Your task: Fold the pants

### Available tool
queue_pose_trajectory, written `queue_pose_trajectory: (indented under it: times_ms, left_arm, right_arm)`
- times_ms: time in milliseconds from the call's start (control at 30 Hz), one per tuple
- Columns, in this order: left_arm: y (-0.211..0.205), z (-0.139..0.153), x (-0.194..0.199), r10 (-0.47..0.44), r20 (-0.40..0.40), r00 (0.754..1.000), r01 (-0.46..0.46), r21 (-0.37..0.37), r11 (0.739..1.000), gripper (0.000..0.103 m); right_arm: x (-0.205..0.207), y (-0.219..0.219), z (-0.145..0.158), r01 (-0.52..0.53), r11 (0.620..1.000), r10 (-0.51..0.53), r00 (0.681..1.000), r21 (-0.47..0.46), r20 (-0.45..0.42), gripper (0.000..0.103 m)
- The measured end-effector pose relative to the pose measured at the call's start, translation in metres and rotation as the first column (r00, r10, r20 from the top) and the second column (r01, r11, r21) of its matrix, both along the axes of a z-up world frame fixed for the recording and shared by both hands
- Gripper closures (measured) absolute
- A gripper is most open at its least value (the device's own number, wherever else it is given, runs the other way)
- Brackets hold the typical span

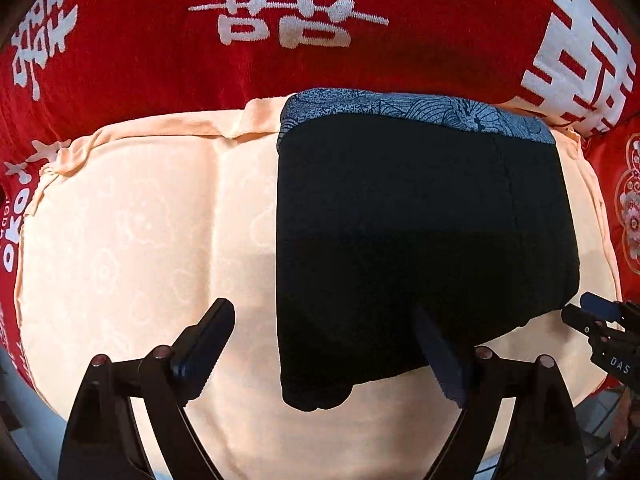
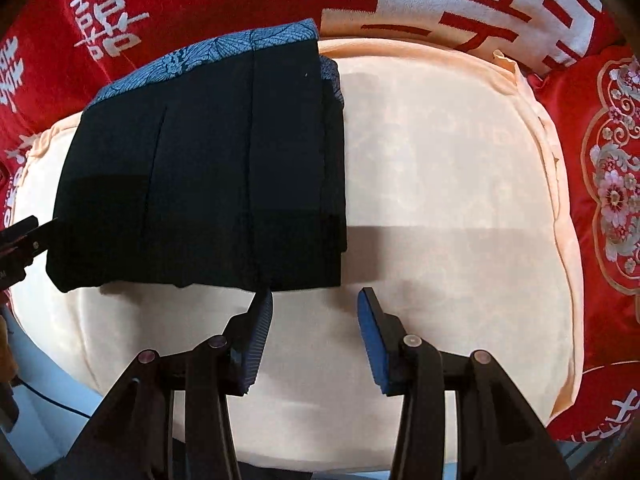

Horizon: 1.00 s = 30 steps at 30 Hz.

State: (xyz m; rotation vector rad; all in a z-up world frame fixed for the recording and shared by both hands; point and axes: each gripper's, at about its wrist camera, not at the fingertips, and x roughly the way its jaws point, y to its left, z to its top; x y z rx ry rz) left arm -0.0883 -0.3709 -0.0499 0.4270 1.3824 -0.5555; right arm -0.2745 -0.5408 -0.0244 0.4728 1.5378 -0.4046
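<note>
While the folded black pants point(image 1: 424, 240) lay flat on the peach cushion point(image 1: 132, 232), the left gripper point(image 1: 324, 344) hung over their 6 o'clock edge with its jaws spread wide, gripping nothing. Seen from the right wrist, the pants point(image 2: 208, 176) sat toward 10 o'clock, their blue patterned waistband point(image 2: 224, 46) at 12 o'clock. The right gripper point(image 2: 316, 320) stood with jaws parted and empty over bare cushion, just beside the pants' near hem. Red fabric point(image 1: 120, 52) with white characters surrounded the cushion.
</note>
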Motion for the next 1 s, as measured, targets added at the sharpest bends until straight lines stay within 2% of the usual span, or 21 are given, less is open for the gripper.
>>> queue_pose_trajectory:
  times_ms: [200,233,300,367,433,467,633,800,1000]
  left_arm:
    - [0.001,-0.005,0.007,0.017,-0.021,1.0,-0.017,0.012,1.0,0.012]
    - [0.001,-0.006,0.009,0.019,-0.024,1.0,-0.018,0.014,1.0,0.012]
    - [0.0,-0.006,0.011,0.019,-0.028,0.999,-0.019,0.014,1.0,0.012]
    - [0.0,-0.006,0.014,0.019,-0.027,0.999,-0.019,0.015,1.0,0.012]
    - [0.001,-0.006,0.017,0.022,-0.029,0.999,-0.022,0.013,1.0,0.012]
    - [0.001,-0.006,0.018,0.024,-0.032,0.999,-0.024,0.011,1.0,0.012]
    - [-0.008,-0.012,0.022,0.021,-0.052,0.998,-0.02,0.014,1.0,0.012]
    - [-0.014,-0.014,0.025,0.017,-0.049,0.999,-0.015,0.04,0.999,0.012]
    - [-0.02,-0.017,0.028,0.023,-0.048,0.999,-0.02,0.051,0.999,0.012]
  right_arm:
    - [0.004,0.003,0.006,0.027,0.999,-0.027,0.999,0.031,0.016,0.053]
    - [0.006,0.002,0.007,0.035,0.999,-0.036,0.999,0.034,0.024,0.05]
    - [0.009,0.0,0.011,0.049,0.998,-0.05,0.998,0.039,0.04,0.036]
    - [0.013,-0.004,0.014,0.062,0.997,-0.064,0.996,0.041,0.056,0.035]
    - [0.017,-0.007,0.014,0.07,0.997,-0.073,0.996,0.044,0.059,0.029]
    - [0.019,-0.008,0.014,0.073,0.996,-0.076,0.995,0.047,0.062,0.022]
    - [0.024,-0.009,0.013,0.074,0.996,-0.077,0.994,0.044,0.083,0.017]
    - [0.021,-0.019,0.004,0.097,0.991,-0.105,0.991,0.09,0.086,0.017]
    - [0.024,-0.026,-0.002,0.119,0.987,-0.128,0.989,0.104,0.078,0.017]
